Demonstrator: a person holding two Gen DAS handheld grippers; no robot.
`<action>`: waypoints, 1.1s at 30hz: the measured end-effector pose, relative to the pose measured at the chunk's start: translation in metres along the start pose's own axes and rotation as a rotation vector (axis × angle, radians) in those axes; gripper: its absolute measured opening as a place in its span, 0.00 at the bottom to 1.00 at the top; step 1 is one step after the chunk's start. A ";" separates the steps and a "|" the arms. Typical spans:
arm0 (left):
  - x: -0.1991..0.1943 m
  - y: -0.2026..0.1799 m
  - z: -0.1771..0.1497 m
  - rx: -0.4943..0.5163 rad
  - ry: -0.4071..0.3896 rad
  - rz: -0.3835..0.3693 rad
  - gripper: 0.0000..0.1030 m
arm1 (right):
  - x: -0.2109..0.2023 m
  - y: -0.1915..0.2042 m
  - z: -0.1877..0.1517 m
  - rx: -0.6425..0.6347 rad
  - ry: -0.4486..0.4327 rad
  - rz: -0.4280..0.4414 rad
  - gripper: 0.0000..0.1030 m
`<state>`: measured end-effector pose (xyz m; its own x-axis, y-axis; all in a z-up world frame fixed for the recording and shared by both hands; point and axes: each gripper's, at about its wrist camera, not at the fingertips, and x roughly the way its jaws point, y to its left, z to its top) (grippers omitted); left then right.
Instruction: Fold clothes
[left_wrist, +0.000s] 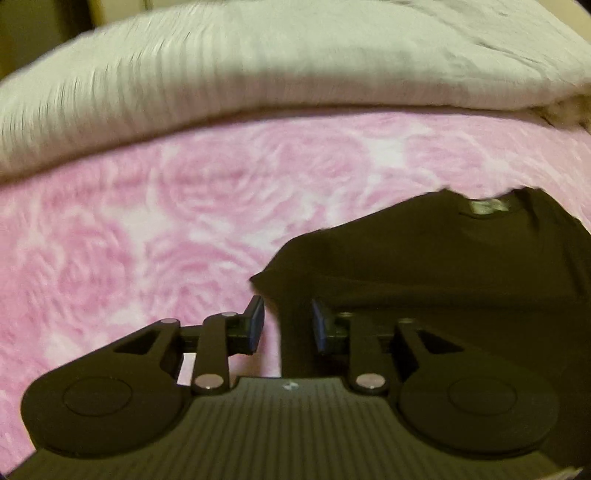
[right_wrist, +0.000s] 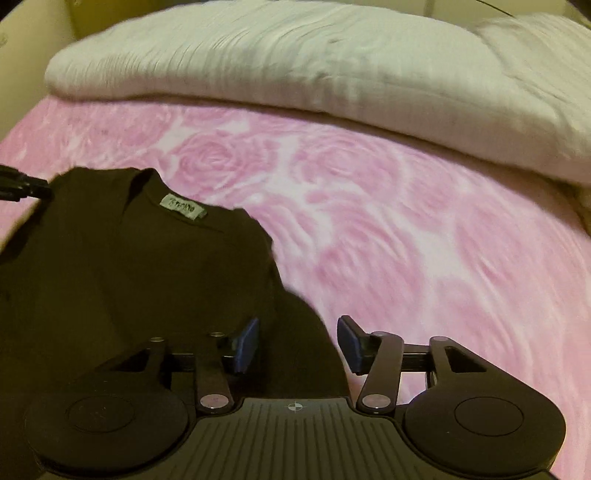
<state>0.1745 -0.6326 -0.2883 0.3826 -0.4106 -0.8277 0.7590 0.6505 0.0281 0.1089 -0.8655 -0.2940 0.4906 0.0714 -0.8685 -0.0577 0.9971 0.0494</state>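
Note:
A black shirt (left_wrist: 443, 266) lies flat on the pink rose-patterned blanket (left_wrist: 147, 229), its green neck label (left_wrist: 487, 206) at the far end. My left gripper (left_wrist: 287, 325) hovers over the shirt's left edge with its jaws a little apart; cloth and blanket show in the gap and the pads press on nothing. In the right wrist view the shirt (right_wrist: 129, 266) fills the left half, with its label (right_wrist: 183, 206) near the collar. My right gripper (right_wrist: 299, 345) stands open over the shirt's right edge, holding nothing. Part of the left gripper (right_wrist: 22, 188) shows at the far left.
A thick folded white quilt (left_wrist: 258, 85) lies across the far side of the bed, also seen as the quilt (right_wrist: 295, 66) in the right wrist view. Bare pink blanket (right_wrist: 424, 240) stretches to the right of the shirt.

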 end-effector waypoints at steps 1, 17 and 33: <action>-0.010 -0.010 -0.001 0.038 -0.013 -0.013 0.22 | -0.015 -0.002 -0.010 0.021 -0.002 0.002 0.51; -0.034 -0.318 -0.105 0.986 -0.084 -0.254 0.18 | -0.069 -0.008 -0.155 0.113 0.171 -0.191 0.00; -0.167 0.028 -0.018 0.255 -0.224 0.436 0.03 | -0.109 0.010 -0.173 0.181 0.188 -0.358 0.00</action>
<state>0.1221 -0.5347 -0.1596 0.7718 -0.2819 -0.5700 0.5980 0.6267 0.4997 -0.0953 -0.8680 -0.2840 0.2842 -0.2685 -0.9204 0.2481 0.9479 -0.1999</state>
